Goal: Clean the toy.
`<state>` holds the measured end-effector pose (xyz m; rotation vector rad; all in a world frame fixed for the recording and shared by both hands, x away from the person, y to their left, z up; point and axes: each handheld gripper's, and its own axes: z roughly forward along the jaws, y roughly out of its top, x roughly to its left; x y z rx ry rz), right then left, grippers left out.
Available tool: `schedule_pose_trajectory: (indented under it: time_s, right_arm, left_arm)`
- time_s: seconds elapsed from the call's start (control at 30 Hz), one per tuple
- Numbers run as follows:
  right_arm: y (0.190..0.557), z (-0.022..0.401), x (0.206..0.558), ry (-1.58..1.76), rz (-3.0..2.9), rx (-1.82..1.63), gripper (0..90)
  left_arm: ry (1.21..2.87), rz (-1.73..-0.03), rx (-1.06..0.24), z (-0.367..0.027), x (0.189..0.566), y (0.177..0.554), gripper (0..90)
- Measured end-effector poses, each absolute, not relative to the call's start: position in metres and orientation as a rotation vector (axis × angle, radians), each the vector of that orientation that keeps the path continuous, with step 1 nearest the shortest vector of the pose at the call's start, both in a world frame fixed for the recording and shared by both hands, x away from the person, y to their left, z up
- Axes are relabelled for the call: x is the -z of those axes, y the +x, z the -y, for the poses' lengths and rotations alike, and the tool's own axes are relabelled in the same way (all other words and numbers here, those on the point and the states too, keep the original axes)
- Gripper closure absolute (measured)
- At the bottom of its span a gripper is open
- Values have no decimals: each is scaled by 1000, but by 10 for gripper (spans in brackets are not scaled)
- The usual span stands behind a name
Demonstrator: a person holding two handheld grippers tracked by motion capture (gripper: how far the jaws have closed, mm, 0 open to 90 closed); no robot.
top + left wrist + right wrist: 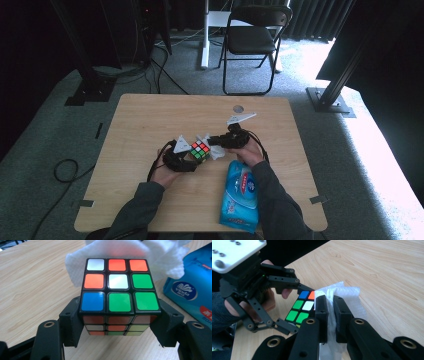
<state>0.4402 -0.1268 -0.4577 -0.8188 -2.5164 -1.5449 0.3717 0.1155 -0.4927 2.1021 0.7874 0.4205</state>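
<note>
A scrambled puzzle cube [200, 150] [119, 287] [302, 308] with black edges is held just above the table between the jaws of my left gripper [192, 156] [117, 321] [287, 307], which is shut on its two sides. My right gripper [216, 145] [330, 315] is shut on a white wet wipe [342, 302] [215, 151] [120, 251]. The wipe rests against the far side of the cube. A hand holds each gripper.
A blue pack of wet wipes [241, 195] [192, 290] lies near the table's front edge [200, 231], right of the cube. A round hole [238, 108] sits near the far edge. Behind the table stand a black folding chair [252, 40] and floor cables [65, 170].
</note>
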Motion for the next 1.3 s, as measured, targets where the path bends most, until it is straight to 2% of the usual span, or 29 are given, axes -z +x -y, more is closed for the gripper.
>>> schedule_pose_trajectory:
  time_s: [0.67, 0.93, 1.3]
  right_arm:
    - [439, 125, 460, -767, 2473, 1539, 823]
    - [443, 126, 464, -797, 2447, 1500, 726]
    - [445, 126, 467, -806, 2433, 1463, 648]
  left_arm:
    - [2094, -788, -440, -118, 487, 371, 344]
    - [2091, -784, -441, -117, 486, 371, 344]
    - [2101, -779, -449, -115, 486, 370, 344]
